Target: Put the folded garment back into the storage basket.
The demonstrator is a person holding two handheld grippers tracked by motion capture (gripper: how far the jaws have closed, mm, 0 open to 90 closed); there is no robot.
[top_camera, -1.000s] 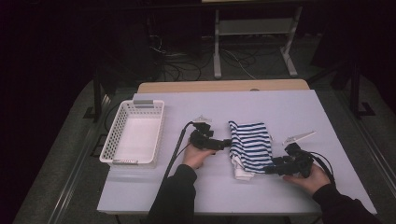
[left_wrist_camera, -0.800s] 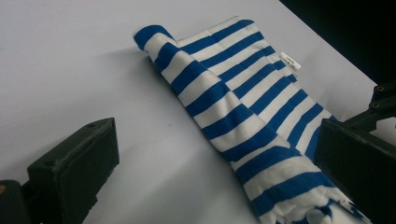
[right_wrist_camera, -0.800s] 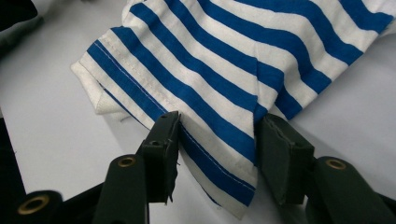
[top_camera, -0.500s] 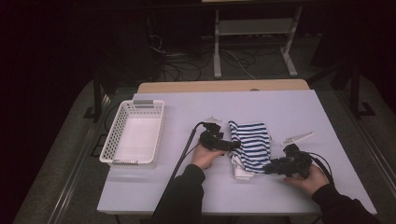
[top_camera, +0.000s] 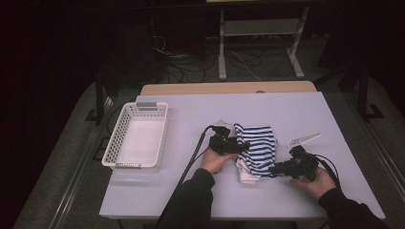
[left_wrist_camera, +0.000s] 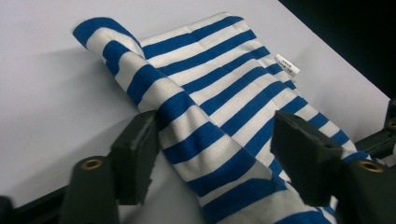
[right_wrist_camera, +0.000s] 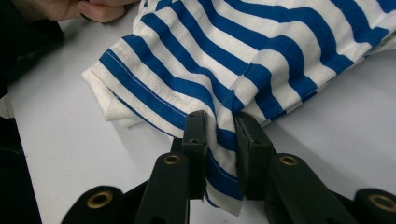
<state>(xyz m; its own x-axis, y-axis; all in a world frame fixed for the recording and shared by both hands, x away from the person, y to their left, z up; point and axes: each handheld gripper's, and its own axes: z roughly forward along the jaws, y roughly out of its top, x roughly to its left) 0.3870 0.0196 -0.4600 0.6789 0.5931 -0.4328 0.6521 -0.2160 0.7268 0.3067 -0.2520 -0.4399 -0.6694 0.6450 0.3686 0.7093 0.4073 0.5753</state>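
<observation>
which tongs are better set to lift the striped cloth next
Probably right: the right tongs are already shut on a fold of the cloth. The left tongs are open, merely straddling a ridge of it.

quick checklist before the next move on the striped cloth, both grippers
1. Right gripper pinching the striped cloth: ok, jaws closed on a fold at its edge.
2. Left gripper gripping the cloth: not ok, jaws wide open, straddling a raised fold.
3. Cloth lying flat: not ok, it is bunched and folded over on itself.
4. Table around the cloth free of obstacles: ok, bare surface there.
5. Basket ready to receive: ok, empty, standing apart at the left.
6. Cables clear of the cloth: cannot tell for the right one.
</observation>
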